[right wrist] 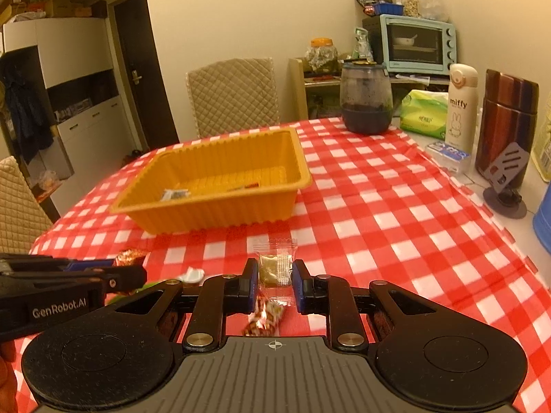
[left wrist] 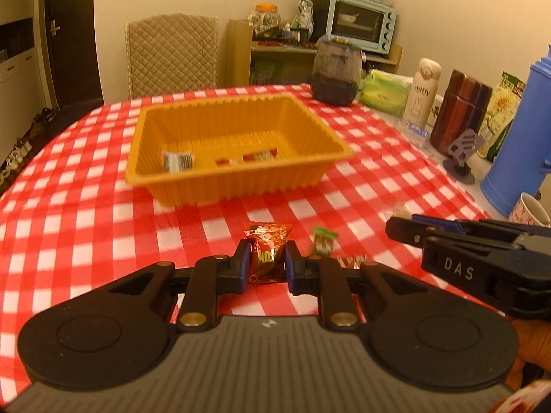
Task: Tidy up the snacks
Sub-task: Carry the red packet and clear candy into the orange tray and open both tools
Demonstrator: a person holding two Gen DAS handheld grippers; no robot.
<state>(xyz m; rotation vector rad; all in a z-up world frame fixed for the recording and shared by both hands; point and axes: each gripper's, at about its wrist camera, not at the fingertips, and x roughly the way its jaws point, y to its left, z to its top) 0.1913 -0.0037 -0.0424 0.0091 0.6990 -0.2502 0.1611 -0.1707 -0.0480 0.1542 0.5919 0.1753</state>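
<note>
Left gripper: jaws are pinching nearly shut on a red snack packet, which is standing upright between the blue pads. Right gripper: jaws are likewise closing tight on a clear-wrapped snack with a brownish filling, its crimped top edge poking up above the pads. Both packets are sitting short of the orange basket, on the near side of it.

Loose pieces are lying on the counter nearer than the basket: a green-wrapped sweet, a foil-wrapped sweet, and a red-and-gold wrapper directly under the right jaws (whether it is touching the held snack is unclear). The basket is already holding a few small packets along its floor.

Judged risks: both grips are catching only thin wrapper, so a packet may be slipping or swinging free during the carry to the basket. The two grippers are working close beside each other; converging on the basket together could be knocking one against the other, or clipping the near rim and shoving the light basket across the checked cloth.
</note>
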